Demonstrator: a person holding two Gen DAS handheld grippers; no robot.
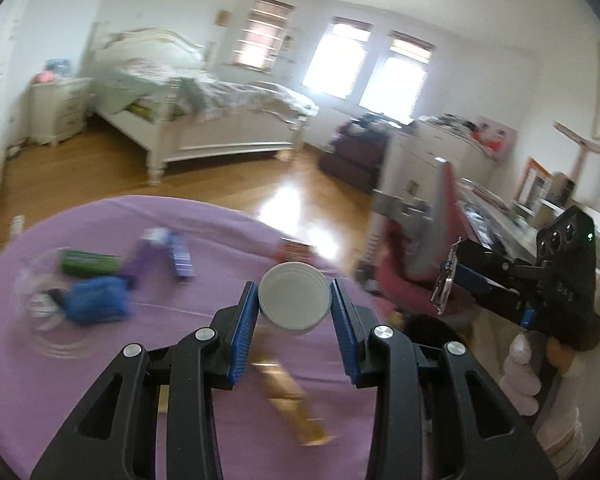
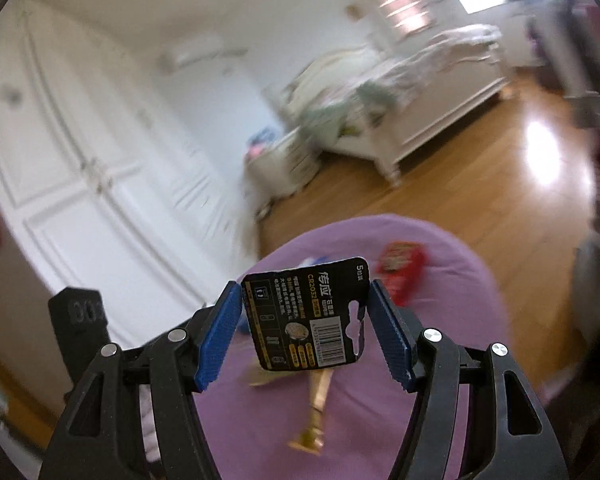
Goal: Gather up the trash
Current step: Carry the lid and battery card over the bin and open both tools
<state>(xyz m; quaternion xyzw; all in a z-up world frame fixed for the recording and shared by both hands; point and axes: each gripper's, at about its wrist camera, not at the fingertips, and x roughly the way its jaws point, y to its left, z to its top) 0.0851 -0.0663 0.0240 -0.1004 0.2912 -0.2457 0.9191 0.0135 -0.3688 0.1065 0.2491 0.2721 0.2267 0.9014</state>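
My left gripper (image 1: 294,292) is shut on a white round lid (image 1: 294,304), one blue pad on each side of its rim, above the purple-clothed table (image 1: 100,380). My right gripper (image 2: 306,316) is shut on a black button-battery card (image 2: 308,320), gripped by its two side edges. In the left wrist view the right gripper (image 1: 448,276) is off to the right beyond the table edge, the card (image 1: 442,292) seen edge-on, with a gloved hand (image 1: 520,376) on its handle.
On the purple cloth lie a green pack (image 1: 88,262), a blue crumpled bag (image 1: 94,300), a purple box (image 1: 144,258), a clear plastic tub (image 1: 40,312), a gold wrapper (image 1: 292,408) and a red packet (image 2: 402,270). Wooden floor, a white bed (image 1: 204,120) and drawers (image 1: 432,152) lie beyond.
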